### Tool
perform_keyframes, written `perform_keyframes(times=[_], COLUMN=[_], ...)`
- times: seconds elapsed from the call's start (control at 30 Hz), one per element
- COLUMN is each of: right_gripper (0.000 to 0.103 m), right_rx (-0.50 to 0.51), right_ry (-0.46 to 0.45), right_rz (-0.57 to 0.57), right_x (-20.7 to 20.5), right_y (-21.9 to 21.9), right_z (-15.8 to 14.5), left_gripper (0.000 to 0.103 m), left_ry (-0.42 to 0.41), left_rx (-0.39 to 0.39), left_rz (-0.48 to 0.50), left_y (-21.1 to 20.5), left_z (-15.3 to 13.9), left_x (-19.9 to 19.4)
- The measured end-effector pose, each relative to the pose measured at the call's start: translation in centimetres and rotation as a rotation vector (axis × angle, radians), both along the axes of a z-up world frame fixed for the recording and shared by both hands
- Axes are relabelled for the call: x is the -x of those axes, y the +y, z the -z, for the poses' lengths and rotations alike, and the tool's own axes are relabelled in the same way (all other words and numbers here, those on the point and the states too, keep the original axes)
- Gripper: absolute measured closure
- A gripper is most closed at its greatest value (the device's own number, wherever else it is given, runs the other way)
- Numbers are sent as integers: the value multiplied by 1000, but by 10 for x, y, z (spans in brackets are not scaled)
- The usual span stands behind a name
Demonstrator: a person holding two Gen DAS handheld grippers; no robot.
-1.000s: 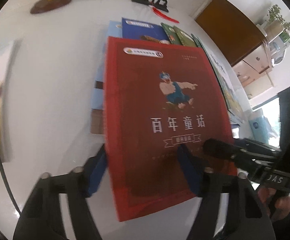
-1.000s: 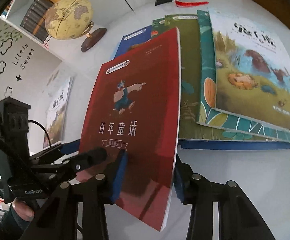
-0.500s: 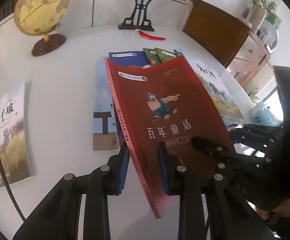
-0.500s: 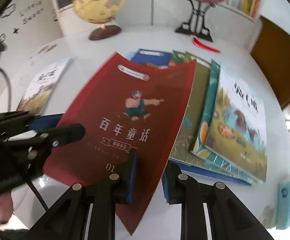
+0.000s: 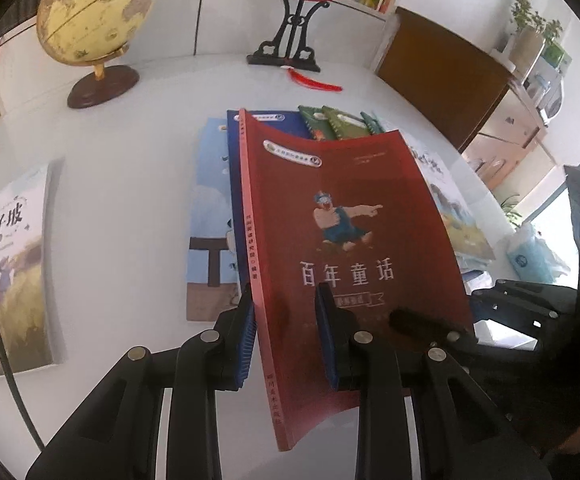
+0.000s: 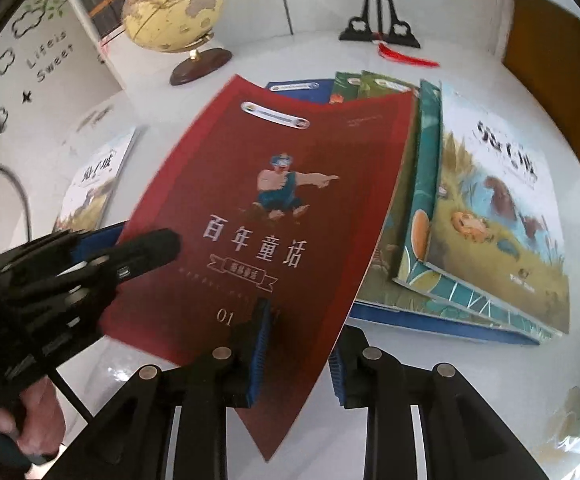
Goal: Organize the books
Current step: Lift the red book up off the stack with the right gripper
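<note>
The red book (image 5: 353, 248) has a glossy paper cover that bends softly. The tabletop (image 5: 138, 184) is smooth, shiny white, mirroring light. The gripper fingers (image 5: 226, 356) look like matt black plastic with ribbed blue pads (image 5: 246, 344) and metal rivets. At ten o'clock the globe (image 5: 94, 12) stands on a polished wood base.

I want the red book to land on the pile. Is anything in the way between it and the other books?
Nothing visible is. The red book hangs in both grippers, left and right, above the overlapping books; their covers show nothing lying on them.
</note>
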State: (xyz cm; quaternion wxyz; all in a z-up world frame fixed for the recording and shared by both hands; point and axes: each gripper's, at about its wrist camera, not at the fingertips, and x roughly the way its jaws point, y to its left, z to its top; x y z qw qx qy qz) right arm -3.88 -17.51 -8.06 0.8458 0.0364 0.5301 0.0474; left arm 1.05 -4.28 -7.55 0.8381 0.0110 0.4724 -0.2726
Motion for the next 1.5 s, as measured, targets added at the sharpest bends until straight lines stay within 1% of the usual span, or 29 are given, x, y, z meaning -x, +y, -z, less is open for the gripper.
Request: perform_keyframes(times=[0.03, 0.07, 0.1, 0.17, 0.27, 0.4, 0.5, 0.57, 0.63, 0.73, 0.8, 0.87, 0.9, 1.0, 1.1, 1.2, 1.27, 1.4, 1.5], right_gripper=[77, 77, 77, 77, 78, 78, 77, 77, 77, 77, 78, 77, 77, 78, 78, 78, 78, 78, 78], right_rx=[44, 67, 84, 110, 97, 89, 88, 89, 91, 98, 71, 46, 33, 8, -14, -34, -47, -31, -25], right_ry=[-20, -38, -55, -85, -120, -205, -244, -260, -277, -319, -343, -361, -374, -388, -395, -379, -355, -310, -259], right_rz=[-25, -45, -63, -76, -77, -100, -140, -171, -205, -273, -311, -347, -367, -409, -436, -444, -448, -445, -431], right_x=[1, 3, 5, 5, 6, 5, -6, -9, -12, -17, -23, -34, -40, -53, -64, -78, -88, -101, -114], right_y=[7, 13, 18, 24, 21, 23, 34, 44, 57, 84, 105, 127, 141, 178, 214, 244, 256, 276, 286], right_z=[-4, -8, -11, -20, -32, -63, -81, -87, -92, -101, -106, -109, -111, -109, -103, -89, -78, -49, -25], left_gripper=[79, 79, 79, 79, 79, 77, 77, 77, 77, 77, 77, 77, 77, 77, 77, 77, 77, 77, 77], left_ry=[-16, -44, -72, -93, -99, -115, -138, -148, -184, -224, -247, -273, -295, -316, -315, -291, -262, -189, -137], left_rx=[4, -9, -28, -43, -23, 8, 20, 24, 12, 9, 6, -10, -30, -59, -72, -84, -87, -88, -63], left_rz=[10, 20, 30, 39, 35, 18, -25, -61, -104, -179, -233, -284, -314, -371, -416, -450, -463, -489, -511], left_y=[-2, -5, -7, -7, 0, 12, 28, 41, 59, 91, 117, 141, 156, 188, 214, 237, 246, 261, 270], left_z=[-4, -7, -10, -14, -22, -38, -46, -53, -62, -78, -87, -93, -96, -100, -94, -79, -65, -32, -11], left_x=[4, 9, 13, 16, 17, 20, 20, 19, 20, 16, 10, 5, 2, -9, -19, -28, -36, -57, -63])
